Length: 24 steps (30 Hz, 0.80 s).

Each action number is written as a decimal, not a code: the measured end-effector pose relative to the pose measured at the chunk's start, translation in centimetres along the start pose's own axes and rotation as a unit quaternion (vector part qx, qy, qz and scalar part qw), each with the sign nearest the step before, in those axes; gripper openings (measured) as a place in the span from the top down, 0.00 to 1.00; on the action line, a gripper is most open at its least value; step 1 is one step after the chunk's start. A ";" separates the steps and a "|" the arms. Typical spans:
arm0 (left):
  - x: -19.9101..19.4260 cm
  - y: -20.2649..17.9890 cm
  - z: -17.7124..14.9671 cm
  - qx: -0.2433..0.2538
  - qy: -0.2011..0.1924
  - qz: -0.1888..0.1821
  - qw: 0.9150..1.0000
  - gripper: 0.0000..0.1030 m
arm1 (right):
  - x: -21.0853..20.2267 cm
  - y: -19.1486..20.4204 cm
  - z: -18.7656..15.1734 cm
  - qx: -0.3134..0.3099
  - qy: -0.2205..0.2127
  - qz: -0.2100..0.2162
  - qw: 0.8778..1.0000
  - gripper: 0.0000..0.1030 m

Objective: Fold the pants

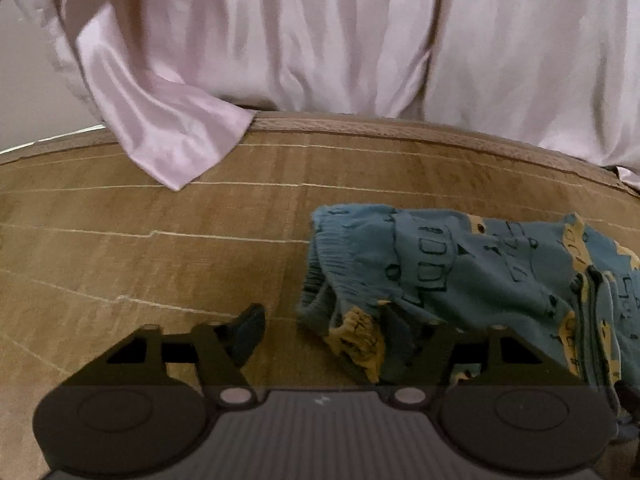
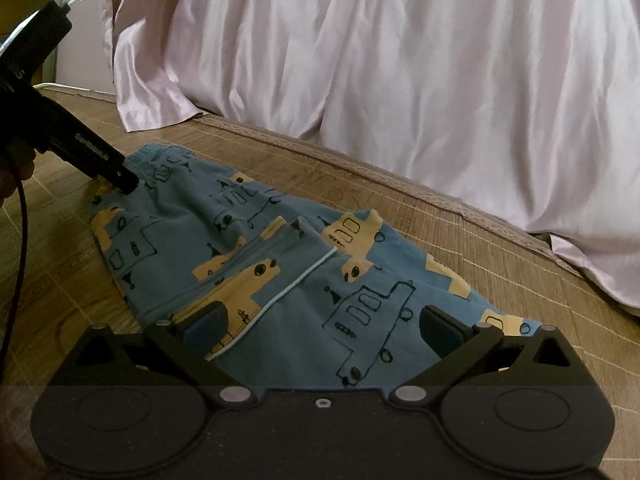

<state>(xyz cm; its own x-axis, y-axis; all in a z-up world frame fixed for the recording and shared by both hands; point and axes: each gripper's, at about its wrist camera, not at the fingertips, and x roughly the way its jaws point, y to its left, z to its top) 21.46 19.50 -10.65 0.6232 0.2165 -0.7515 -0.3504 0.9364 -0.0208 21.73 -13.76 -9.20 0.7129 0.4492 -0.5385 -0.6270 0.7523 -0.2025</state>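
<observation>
Landmark: the pants (image 2: 280, 272), blue with yellow and outlined vehicle print, lying crumpled on a woven bamboo mat (image 2: 60, 280).

Left of the pants, right wrist view: a person's hand (image 2: 14, 168) at the frame edge holds the left gripper (image 2: 126, 184), whose dark body slants down to the pants' elastic waistband end. A dark cable (image 2: 20, 260) hangs from it over the mat.

Left wrist view: the left gripper (image 1: 324, 332) has its fingers spread apart. The left finger (image 1: 248, 332) rests over bare mat beside the pants; the right one is sunk into the bunched cloth at the waistband (whether it pinches any fabric cannot be told).

On the pants, right wrist view: the right gripper (image 2: 324, 324) stands with fingers wide apart, both pads low over the near part of the garment, the cloth lying between them, not clamped. A pale piped seam (image 2: 280, 300) runs diagonally across the fabric there.

Behind the pants: a pale pink satin cloth (image 2: 400, 60) hangs in folds down to the mat's bordered edge.
</observation>
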 end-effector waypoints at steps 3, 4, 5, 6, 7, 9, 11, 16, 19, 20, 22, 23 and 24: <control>-0.1 -0.7 0.1 0.019 -0.005 -0.009 1.000 0.53 | 0.0 0.0 0.0 0.001 0.000 0.000 1.000 0.01; 0.0 -0.9 0.1 0.024 -0.005 -0.007 1.000 0.55 | 0.0 0.0 -0.1 0.002 0.000 0.000 1.000 0.01; 0.0 -1.1 0.2 0.030 -0.006 -0.005 1.000 0.60 | 0.0 0.0 -0.1 0.004 0.000 0.000 1.000 0.01; -0.1 -1.3 0.2 0.034 -0.008 -0.003 0.999 0.62 | 0.0 0.0 -0.1 0.006 0.000 0.001 1.000 0.01; -0.1 -1.5 0.2 0.035 -0.010 0.000 0.999 0.67 | 0.0 0.0 -0.2 0.007 0.000 0.001 1.000 0.01; -0.4 -1.9 0.2 0.038 -0.017 0.006 0.999 0.75 | 0.0 0.0 -0.2 0.008 -0.001 0.002 1.000 0.01; -0.8 -2.6 0.2 0.048 -0.025 0.017 0.998 0.81 | 0.0 0.0 -0.3 0.008 -0.003 0.002 1.000 0.01; -1.8 -4.1 0.4 0.077 -0.034 0.041 0.996 0.83 | -0.2 -0.1 -0.5 0.008 -0.008 0.003 1.000 0.01; -2.5 -4.2 0.8 0.071 -0.034 0.042 0.996 0.83 | -0.4 -0.1 -0.5 0.006 -0.011 0.000 1.000 0.01; -2.6 -4.2 0.9 0.072 -0.036 0.040 0.996 0.83 | -0.4 -0.2 -0.5 0.005 -0.013 -0.001 1.000 0.01; -3.2 -4.5 1.1 0.080 -0.041 0.033 0.995 0.83 | -0.5 -0.3 -0.5 0.007 -0.013 -0.002 1.000 0.01; -3.6 -4.7 1.2 0.084 -0.045 0.028 0.995 0.83 | -0.5 -0.5 -0.4 0.010 -0.013 -0.002 1.000 0.01; -4.0 -4.9 1.3 0.089 -0.049 0.023 0.995 0.83 | -0.5 -0.6 -0.4 0.014 -0.013 -0.002 1.000 0.01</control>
<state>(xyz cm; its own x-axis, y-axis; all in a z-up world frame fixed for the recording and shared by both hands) 21.61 14.38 -6.68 0.6776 0.2784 -0.6807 -0.2571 0.9569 0.1355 21.61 -14.64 -9.16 0.7230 0.4590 -0.5163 -0.6160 0.7666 -0.1812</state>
